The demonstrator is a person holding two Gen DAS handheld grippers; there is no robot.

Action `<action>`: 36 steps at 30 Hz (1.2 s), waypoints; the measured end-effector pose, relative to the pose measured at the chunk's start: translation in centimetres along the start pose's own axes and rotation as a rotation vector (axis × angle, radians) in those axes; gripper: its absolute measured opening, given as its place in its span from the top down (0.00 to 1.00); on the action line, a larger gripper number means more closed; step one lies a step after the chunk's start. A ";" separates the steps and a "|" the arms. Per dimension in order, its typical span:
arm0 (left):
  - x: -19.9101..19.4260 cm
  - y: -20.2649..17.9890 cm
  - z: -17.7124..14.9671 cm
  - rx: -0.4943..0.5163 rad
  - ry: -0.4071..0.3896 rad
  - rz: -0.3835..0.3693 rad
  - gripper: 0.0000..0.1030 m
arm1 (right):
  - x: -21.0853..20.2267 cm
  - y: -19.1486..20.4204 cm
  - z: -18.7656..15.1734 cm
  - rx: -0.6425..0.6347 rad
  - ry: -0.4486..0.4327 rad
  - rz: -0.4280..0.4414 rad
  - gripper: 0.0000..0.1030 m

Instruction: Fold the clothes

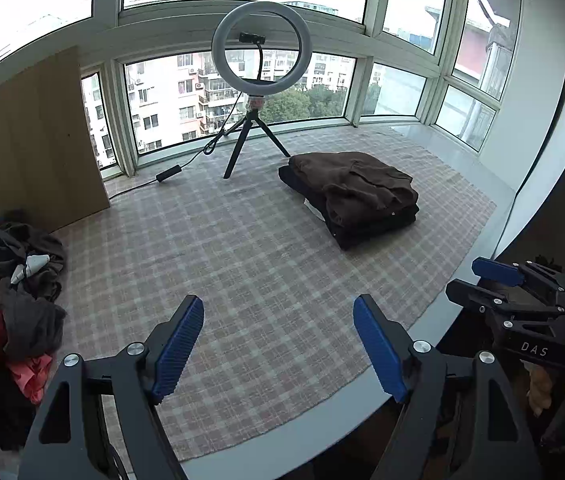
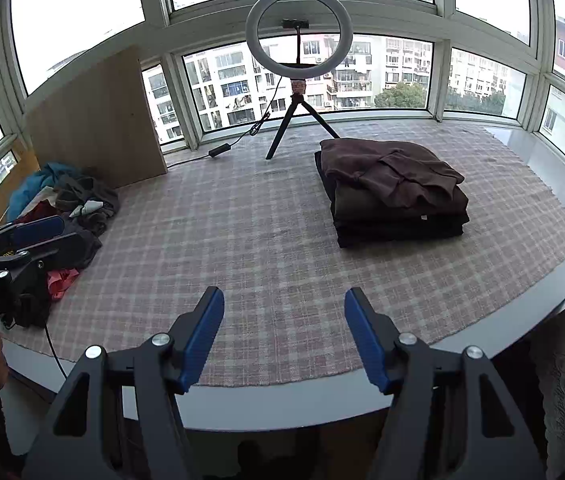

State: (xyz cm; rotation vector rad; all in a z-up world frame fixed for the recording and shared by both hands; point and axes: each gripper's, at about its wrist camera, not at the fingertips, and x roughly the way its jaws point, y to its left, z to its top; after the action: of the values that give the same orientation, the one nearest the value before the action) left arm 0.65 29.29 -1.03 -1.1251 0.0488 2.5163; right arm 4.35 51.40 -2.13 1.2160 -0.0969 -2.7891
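A stack of folded dark clothes (image 1: 356,196) (image 2: 396,190), brown garment on top, rests on the checked mat (image 1: 250,264) (image 2: 266,232) at the right. A heap of unfolded clothes (image 1: 10,304) (image 2: 70,208) in grey, red, blue and pink lies at the mat's left edge. My left gripper (image 1: 278,344) hangs open over the mat's near part, nothing between its blue pads. My right gripper (image 2: 284,334) is open and empty above the mat's front edge. In the left wrist view the right gripper (image 1: 494,276) appears at the far right; in the right wrist view the left gripper (image 2: 30,232) shows in front of the heap.
A ring light on a black tripod (image 1: 260,80) (image 2: 298,52) stands at the back of the mat, its cable (image 1: 186,160) trailing left. A wooden board (image 1: 30,140) (image 2: 98,120) leans by the windows at the left. The white ledge (image 2: 282,408) borders the mat in front.
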 end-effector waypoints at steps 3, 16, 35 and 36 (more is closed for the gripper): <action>-0.4 0.5 -0.3 0.001 0.008 0.013 0.26 | -0.7 1.0 -0.4 -0.010 -0.011 -0.007 0.40; -1.5 1.9 -1.0 0.001 0.008 -0.012 0.25 | -1.8 2.9 -1.1 -0.006 -0.026 -0.034 0.40; -1.9 3.2 -1.3 -0.009 0.010 0.025 0.25 | -1.8 4.2 -1.0 -0.016 -0.025 -0.078 0.40; -1.9 3.2 -1.3 -0.006 0.013 0.024 0.25 | -1.8 4.2 -1.1 -0.016 -0.024 -0.082 0.40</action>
State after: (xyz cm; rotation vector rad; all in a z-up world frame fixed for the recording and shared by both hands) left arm 1.61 25.44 -0.93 -1.1497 0.0582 2.5327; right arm 6.61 47.43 -1.15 1.2094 -0.0274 -2.8690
